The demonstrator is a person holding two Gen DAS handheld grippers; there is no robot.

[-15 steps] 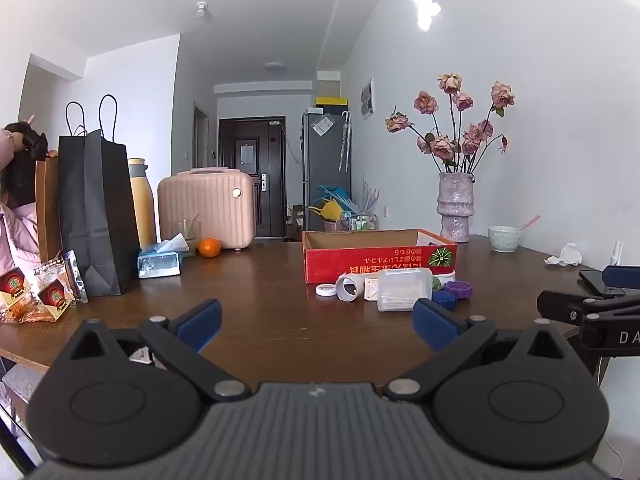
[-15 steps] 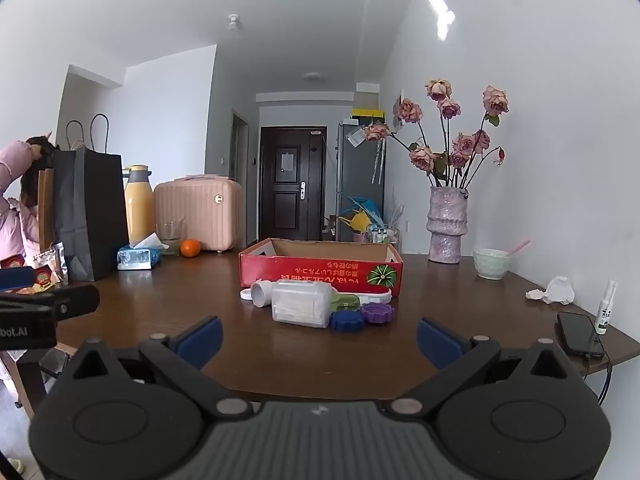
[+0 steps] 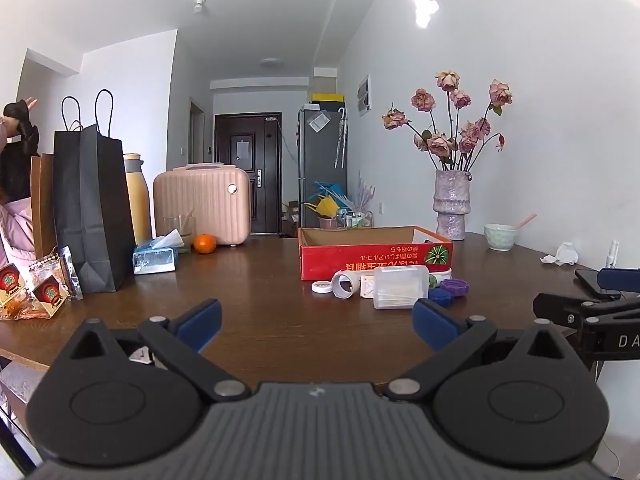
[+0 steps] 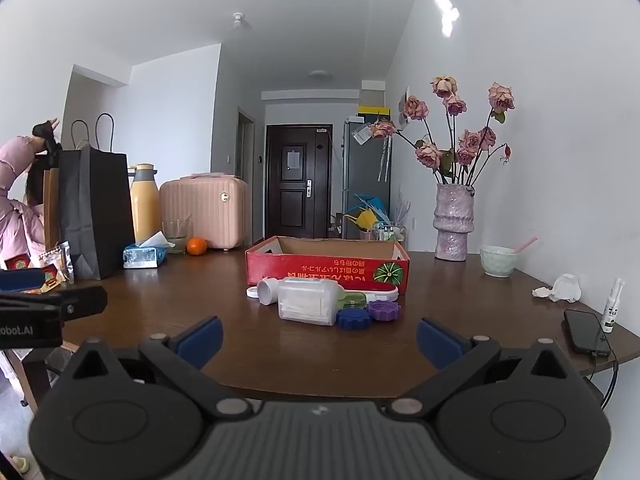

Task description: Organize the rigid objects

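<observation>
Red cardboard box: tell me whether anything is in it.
Cannot tell. The red cardboard box is open-topped, but only its inner walls show, not its floor.
</observation>
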